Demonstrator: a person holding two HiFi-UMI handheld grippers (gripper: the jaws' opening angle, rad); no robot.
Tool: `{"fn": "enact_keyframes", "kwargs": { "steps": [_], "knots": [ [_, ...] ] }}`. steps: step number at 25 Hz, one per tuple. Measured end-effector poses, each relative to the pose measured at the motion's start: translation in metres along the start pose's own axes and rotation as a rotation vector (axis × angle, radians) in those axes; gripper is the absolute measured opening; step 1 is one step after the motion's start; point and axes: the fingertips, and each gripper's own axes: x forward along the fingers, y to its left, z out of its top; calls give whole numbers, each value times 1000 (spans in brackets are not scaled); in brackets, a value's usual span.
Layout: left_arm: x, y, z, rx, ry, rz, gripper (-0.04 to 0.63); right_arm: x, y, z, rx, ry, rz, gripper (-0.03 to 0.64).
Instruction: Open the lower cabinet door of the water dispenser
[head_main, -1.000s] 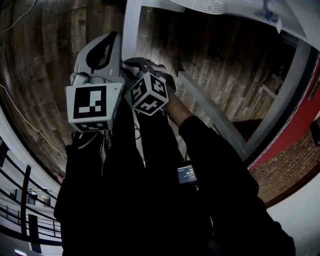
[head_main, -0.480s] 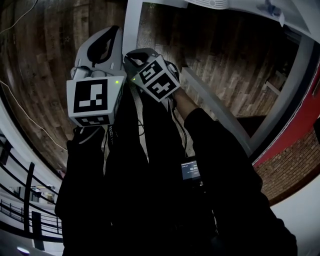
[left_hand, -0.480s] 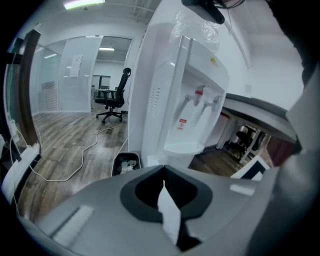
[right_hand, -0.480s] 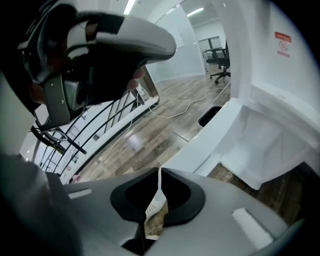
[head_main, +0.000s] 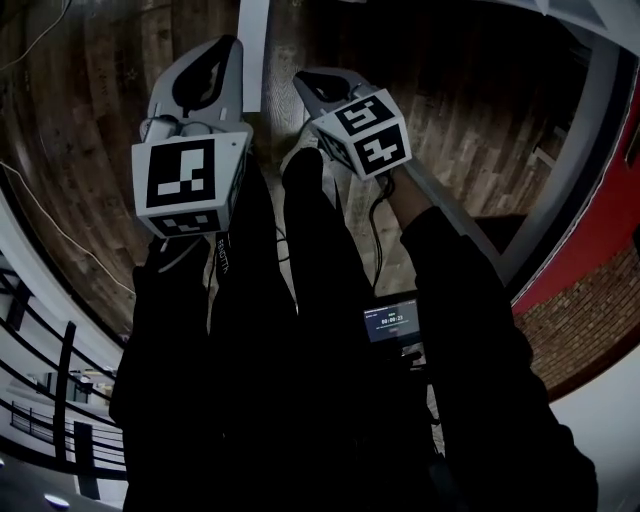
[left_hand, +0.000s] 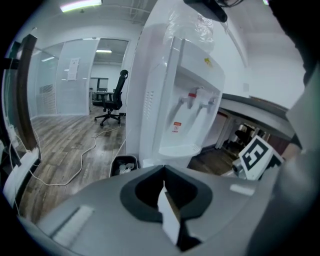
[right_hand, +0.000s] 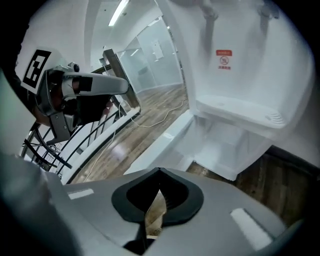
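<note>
Your left gripper (left_hand: 164, 175) is clamped fully together with nothing in it, pointing at the water dispenser (left_hand: 175, 100) and clear of it. Your right gripper (right_hand: 159, 174) is likewise closed and empty. The lower cabinet door (right_hand: 160, 142) stands swung open just beyond it, left of the cabinet interior (right_hand: 227, 150).

We see a black office chair (left_hand: 114, 97) on a wood floor (left_hand: 60, 145), a pale cable (left_hand: 75, 165) trailing across it, a dark bin (left_hand: 124, 165) holding white scraps, a black railing (right_hand: 75, 145), and a brick wall (head_main: 590, 320).
</note>
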Motion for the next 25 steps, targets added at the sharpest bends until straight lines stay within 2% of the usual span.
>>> {"fn": "enact_keyframes", "kwargs": {
  "steps": [4, 12, 16, 20, 25],
  "knots": [
    [-4, -4, 9, 24, 5, 1, 8, -21, -13, 3, -22, -12, -65, 0],
    [-28, -17, 38, -10, -22, -19, 8, -72, -23, 25, 13, -103, -149, 0],
    [-39, -24, 50, 2, -40, -11, 8, -102, -26, 37, 4, -160, -201, 0],
    [-54, -40, 67, 23, -83, -35, 8, -136, -29, 40, -35, -191, -258, 0],
    [-78, -52, 92, 44, -93, -47, 8, -184, -32, 51, -13, -228, -312, 0]
  ]
}}
